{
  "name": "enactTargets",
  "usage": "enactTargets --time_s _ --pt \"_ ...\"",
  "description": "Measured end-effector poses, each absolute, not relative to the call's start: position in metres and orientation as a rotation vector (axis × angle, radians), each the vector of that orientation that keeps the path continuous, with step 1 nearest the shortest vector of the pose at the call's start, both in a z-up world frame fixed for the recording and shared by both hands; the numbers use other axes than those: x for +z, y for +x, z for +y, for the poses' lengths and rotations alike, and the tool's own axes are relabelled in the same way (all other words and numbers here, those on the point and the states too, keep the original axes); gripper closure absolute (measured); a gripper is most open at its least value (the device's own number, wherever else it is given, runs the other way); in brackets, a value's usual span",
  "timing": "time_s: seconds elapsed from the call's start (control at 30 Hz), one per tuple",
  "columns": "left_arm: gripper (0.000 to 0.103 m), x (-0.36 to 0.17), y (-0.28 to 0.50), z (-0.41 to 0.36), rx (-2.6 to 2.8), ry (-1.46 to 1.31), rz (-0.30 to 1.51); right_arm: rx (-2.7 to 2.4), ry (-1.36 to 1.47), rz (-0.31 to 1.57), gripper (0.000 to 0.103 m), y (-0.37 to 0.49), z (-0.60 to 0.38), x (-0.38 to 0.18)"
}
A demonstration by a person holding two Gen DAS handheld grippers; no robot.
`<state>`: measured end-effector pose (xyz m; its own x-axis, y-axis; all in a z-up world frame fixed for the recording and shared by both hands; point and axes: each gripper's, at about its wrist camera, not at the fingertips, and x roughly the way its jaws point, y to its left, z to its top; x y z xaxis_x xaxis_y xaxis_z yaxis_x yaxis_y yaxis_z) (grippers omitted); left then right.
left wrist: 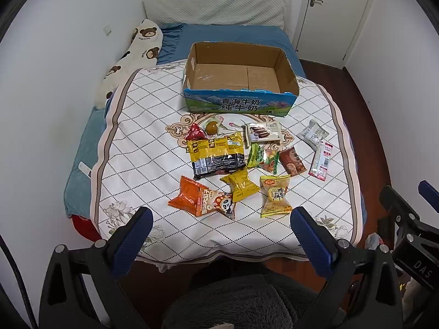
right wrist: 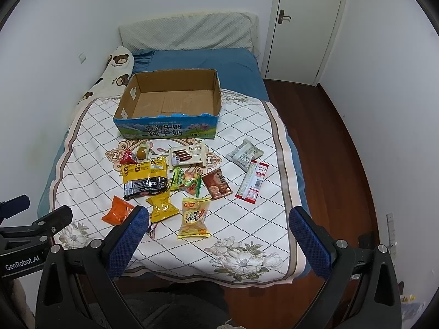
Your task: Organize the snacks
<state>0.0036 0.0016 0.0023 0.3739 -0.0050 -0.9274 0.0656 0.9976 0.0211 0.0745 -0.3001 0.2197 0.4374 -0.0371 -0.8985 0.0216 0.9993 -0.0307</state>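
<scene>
An empty cardboard box (left wrist: 238, 74) (right wrist: 170, 101) with a blue printed front stands on the bed past the snacks. Several snack packets lie on the white patterned cloth (left wrist: 142, 148) (right wrist: 247, 219): an orange packet (left wrist: 200, 200) (right wrist: 118, 209), a yellow-and-black bag (left wrist: 216, 155) (right wrist: 145, 176), a small yellow packet (left wrist: 241, 185) (right wrist: 163, 205), a yellow cracker packet (left wrist: 275, 196) (right wrist: 194, 216), a white Franzzi packet (left wrist: 264, 131) (right wrist: 189, 155), and a red-and-white stick pack (left wrist: 321, 160) (right wrist: 252, 181). My left gripper (left wrist: 221, 235) and right gripper (right wrist: 218, 238) are open and empty, held before the bed's near edge.
A bear-print pillow (left wrist: 131, 54) (right wrist: 109, 74) lies along the left wall. A blue sheet (left wrist: 233, 34) covers the bed's far end. A door (right wrist: 304, 24) and wooden floor (right wrist: 329, 150) are at the right. The other gripper shows at each view's edge.
</scene>
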Motion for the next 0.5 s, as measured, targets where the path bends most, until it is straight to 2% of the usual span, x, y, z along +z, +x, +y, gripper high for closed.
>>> enactTargets --time_s 0.5 --pt "0.000 0.0009 0.0011 0.0043 -0.043 0.056 1.188 -0.026 -0.008 1.122 0.000 0.0721 -0.2963 0.2185"
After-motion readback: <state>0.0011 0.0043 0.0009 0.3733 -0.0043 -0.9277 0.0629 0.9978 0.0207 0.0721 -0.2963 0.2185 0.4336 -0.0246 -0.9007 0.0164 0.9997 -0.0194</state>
